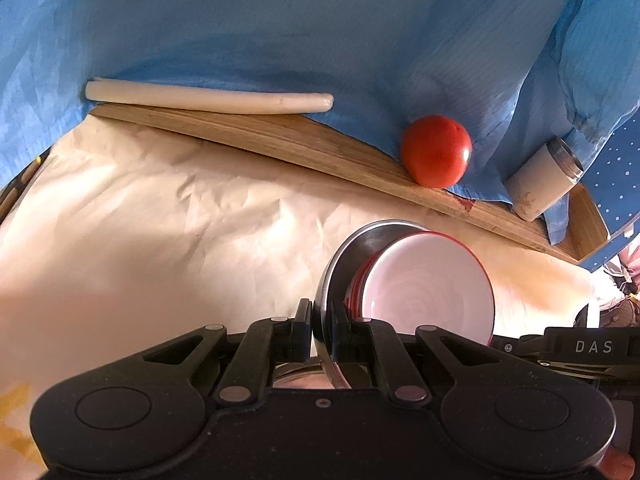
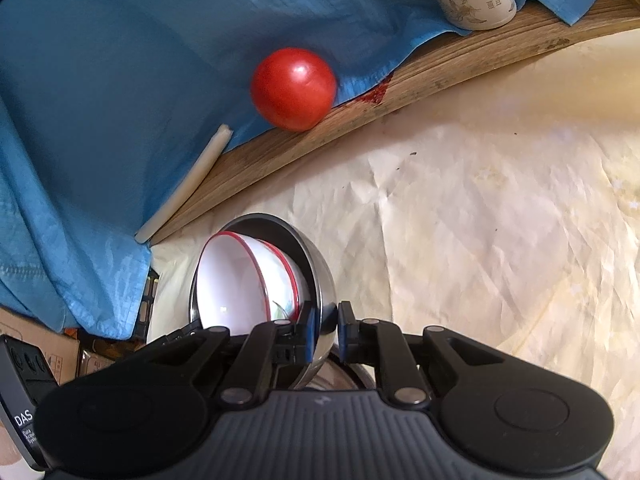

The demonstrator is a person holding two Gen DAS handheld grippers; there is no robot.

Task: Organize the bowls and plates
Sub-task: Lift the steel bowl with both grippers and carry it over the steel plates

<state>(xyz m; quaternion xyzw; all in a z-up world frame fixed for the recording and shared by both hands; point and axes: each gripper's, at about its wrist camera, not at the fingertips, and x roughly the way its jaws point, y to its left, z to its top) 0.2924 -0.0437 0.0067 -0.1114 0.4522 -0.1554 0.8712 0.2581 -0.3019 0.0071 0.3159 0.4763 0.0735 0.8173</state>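
I have the left claw (image 1: 321,330) and right claw (image 2: 329,330) each pinching opposite rims of the round steel bowl (image 1: 340,256), apparently so the nested red-rimmed white bowls (image 1: 428,280) ride level.

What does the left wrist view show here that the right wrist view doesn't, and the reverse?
Only the left wrist view: the white stick's whole length, the white cup's metal mouth, and dotted blue fabric.

Only the right wrist view: printed figures on the cup, a cardboard box, and a red stain on the wooden board.

Both: the tomato, blue cloth, cream paper, and the steel bowl holding red-rimmed white bowls, its rim clamped by the left gripper and right gripper.
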